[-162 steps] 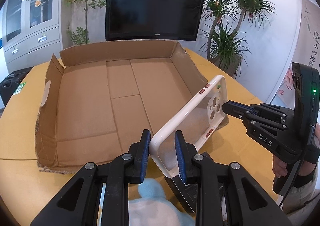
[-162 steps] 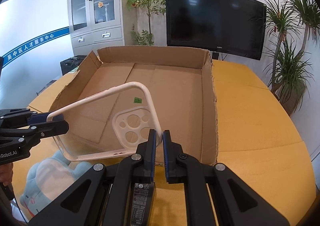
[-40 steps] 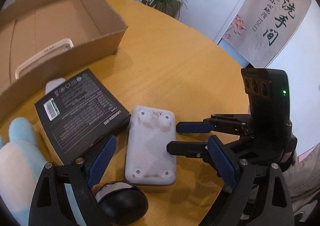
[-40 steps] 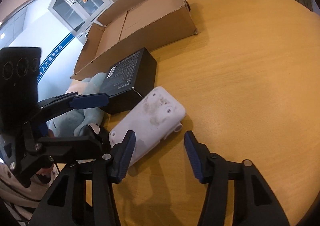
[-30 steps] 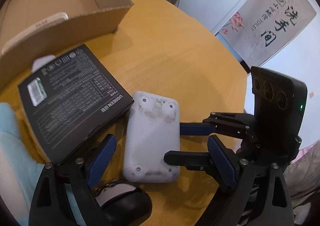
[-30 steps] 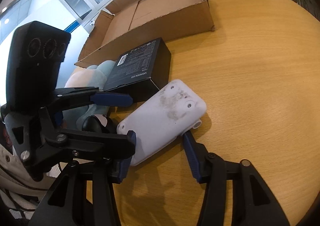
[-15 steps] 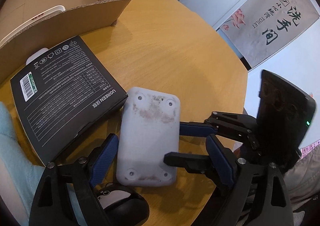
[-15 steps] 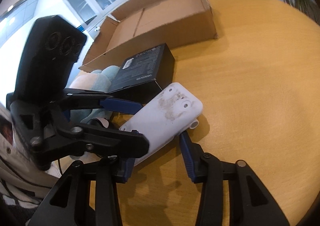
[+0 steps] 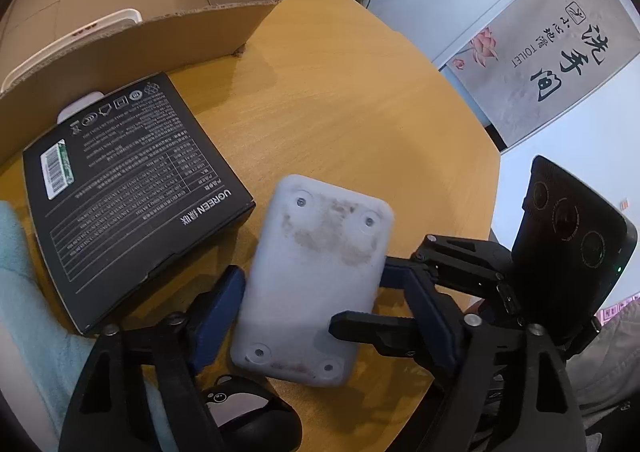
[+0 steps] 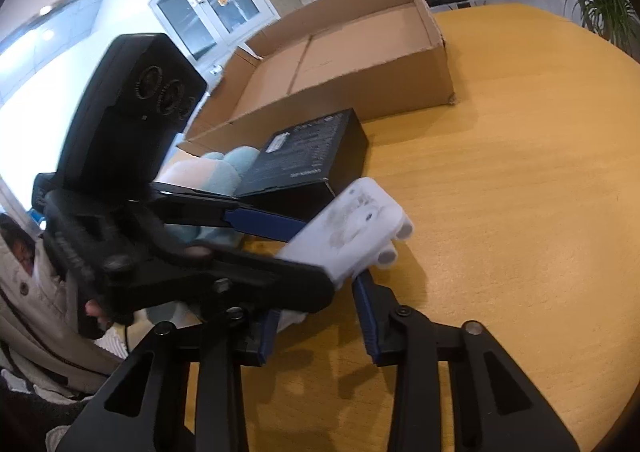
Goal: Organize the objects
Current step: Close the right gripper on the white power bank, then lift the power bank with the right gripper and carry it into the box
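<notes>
A white, stained plastic block point(image 9: 316, 280) with screw holes is tilted up off the yellow table, seen also in the right wrist view point(image 10: 352, 228). My left gripper point(image 9: 328, 312) is shut on its long sides. My right gripper point(image 10: 320, 316) is closed around its near end from the opposite side, its fingers point(image 9: 400, 284) showing in the left wrist view. A black product box point(image 9: 132, 196) lies just left of the block. A cardboard box point(image 9: 132, 12) holds a white phone case point(image 9: 68, 44).
A light blue plush toy point(image 9: 24, 292) lies at the left edge. A black round object point(image 9: 248, 416) sits under my left gripper. The round table's edge point(image 9: 488, 140) runs to the right, with a toilet sign point(image 9: 552, 40) behind it.
Both grippers have closed in on the white block from opposite sides, and it has lifted and tilted off the table. Earlier, the phone case went into the cardboard box.
</notes>
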